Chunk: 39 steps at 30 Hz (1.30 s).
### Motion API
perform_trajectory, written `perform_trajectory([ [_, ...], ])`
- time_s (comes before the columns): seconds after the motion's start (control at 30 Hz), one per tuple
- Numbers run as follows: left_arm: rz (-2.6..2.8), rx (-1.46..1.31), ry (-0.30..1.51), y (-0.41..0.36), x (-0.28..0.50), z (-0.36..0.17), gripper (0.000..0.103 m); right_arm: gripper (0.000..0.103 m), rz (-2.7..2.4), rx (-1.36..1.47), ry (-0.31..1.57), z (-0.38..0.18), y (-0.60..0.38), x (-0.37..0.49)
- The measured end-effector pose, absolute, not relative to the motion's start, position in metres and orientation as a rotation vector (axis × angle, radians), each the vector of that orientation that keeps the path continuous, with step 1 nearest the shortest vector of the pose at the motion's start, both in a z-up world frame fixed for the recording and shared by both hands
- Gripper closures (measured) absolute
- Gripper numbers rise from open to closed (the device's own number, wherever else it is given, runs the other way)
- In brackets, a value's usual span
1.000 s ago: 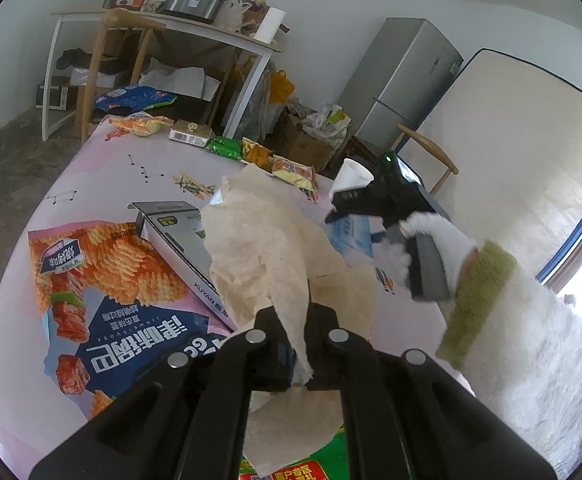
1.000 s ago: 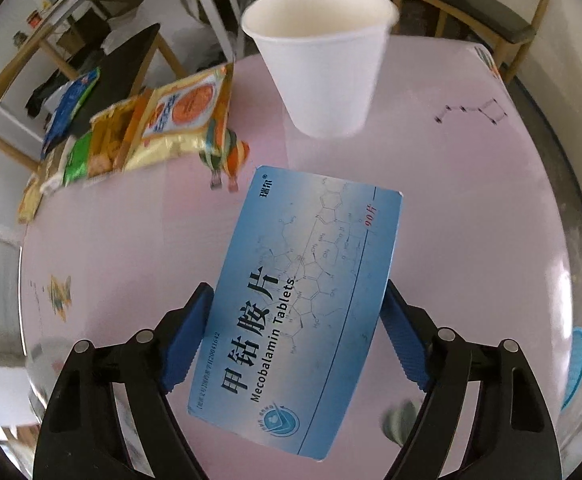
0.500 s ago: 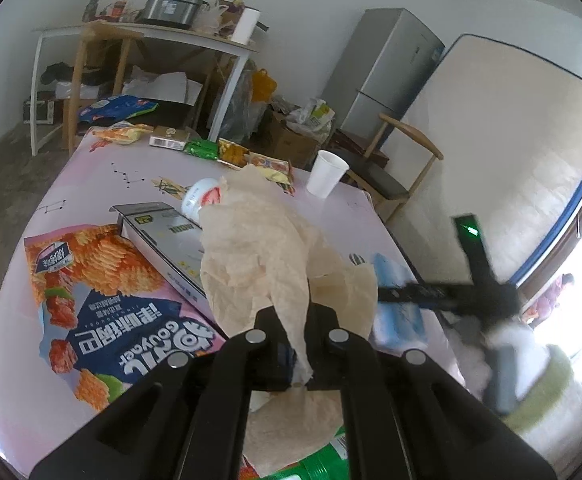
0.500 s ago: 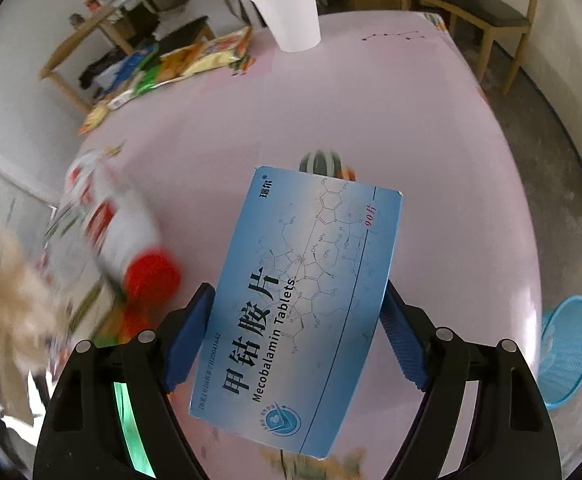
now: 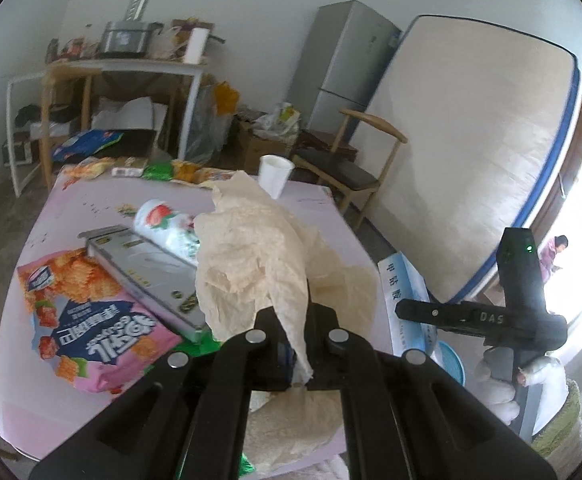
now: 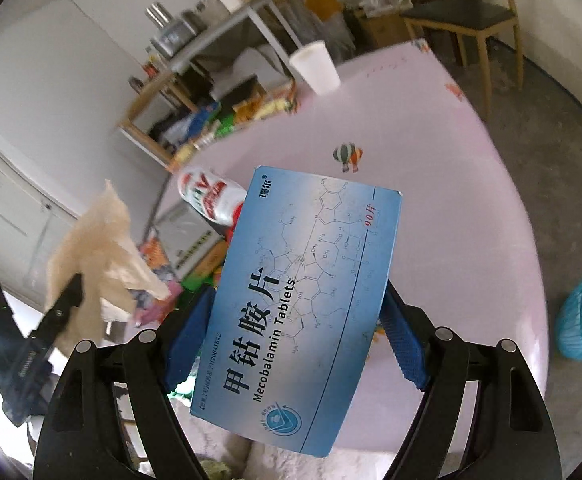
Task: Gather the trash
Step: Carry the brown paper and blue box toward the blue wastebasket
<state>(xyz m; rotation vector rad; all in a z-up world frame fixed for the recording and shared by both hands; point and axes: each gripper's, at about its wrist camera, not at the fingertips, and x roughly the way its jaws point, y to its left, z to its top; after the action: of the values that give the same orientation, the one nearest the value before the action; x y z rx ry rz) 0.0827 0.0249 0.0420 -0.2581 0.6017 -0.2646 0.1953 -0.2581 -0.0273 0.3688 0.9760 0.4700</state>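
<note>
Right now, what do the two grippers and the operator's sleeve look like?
Left gripper: black linkage arms, silver rivets, black pads. Right gripper: same black frame and rivets, textured blue pads, green indicator light and "DAS" lettering on its body. Sleeve: white fleece, olive-green cuff.

The left wrist camera looks along its fingers, down over the pink table (image 5: 91,204) toward the far wall. The right wrist camera looks steeply down at the same table (image 6: 443,184), close behind a blue box. Both views share the paper cup (image 5: 275,175) (image 6: 315,67) and crumpled paper (image 5: 267,256) (image 6: 99,248).
</note>
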Motion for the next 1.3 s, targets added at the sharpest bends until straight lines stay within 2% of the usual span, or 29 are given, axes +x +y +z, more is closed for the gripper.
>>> perform_trajectory([
  [0.27, -0.43, -0.232, 0.619, -0.036, 0.079, 0.057, 0.101, 0.027, 0.4, 0.491, 0.851, -0.003, -0.337, 0.149],
  [0.53, -0.757, -0.245, 0.786, -0.142, 0.106, 0.048, 0.101, 0.027, 0.198, 0.642, 0.76, -0.007, -0.443, 0.09],
  [0.8, -0.973, -0.191, 1.074, -0.288, 0.147, -0.003, 0.101, 0.027, 0.021, 0.849, 0.739, -0.056, -0.532, 0.064],
  [1.0, -1.02, -0.098, 1.215, -0.389, 0.17, -0.046, 0.101, 0.027, -0.047, 1.013, 0.741, -0.104, -0.59, 0.072],
  [1.3, -1.053, -0.019, 1.277, -0.5, 0.191, -0.092, 0.1, 0.026, -0.169, 1.175, 0.728, -0.156, -0.679, 0.096],
])
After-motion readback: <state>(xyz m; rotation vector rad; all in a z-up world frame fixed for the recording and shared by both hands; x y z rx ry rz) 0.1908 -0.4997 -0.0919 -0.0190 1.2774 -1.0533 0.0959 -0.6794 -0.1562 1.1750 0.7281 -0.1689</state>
